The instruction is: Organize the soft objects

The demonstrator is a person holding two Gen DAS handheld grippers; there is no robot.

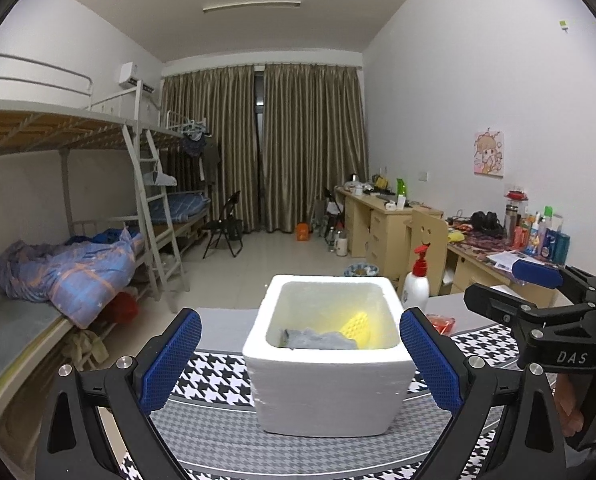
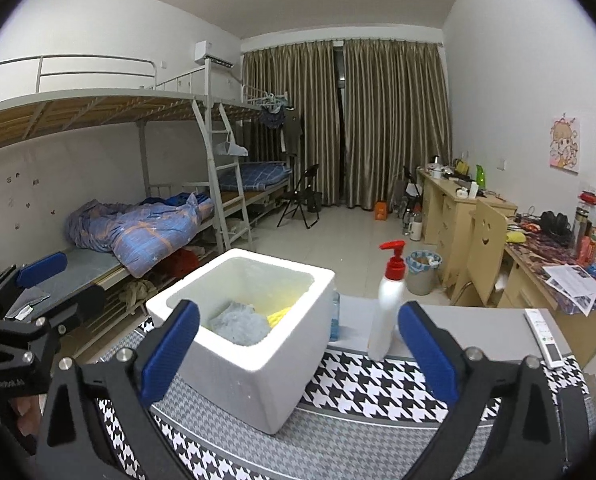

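A white foam box (image 1: 330, 384) stands on the houndstooth cloth; it also shows in the right wrist view (image 2: 253, 372). Inside it lie a grey-blue cloth (image 1: 322, 339) (image 2: 239, 326) and a yellow sponge (image 1: 358, 327) (image 2: 279, 315). My left gripper (image 1: 304, 360) is open and empty, its blue pads either side of the box's near wall. My right gripper (image 2: 298, 354) is open and empty, just right of the box. Each gripper shows at the edge of the other's view.
A white pump bottle with a red top (image 2: 390, 300) (image 1: 416, 280) stands right of the box. A red packet (image 1: 442, 323) lies behind it. A remote control (image 2: 544, 338) lies at the table's right. Bunk beds are left, desks right.
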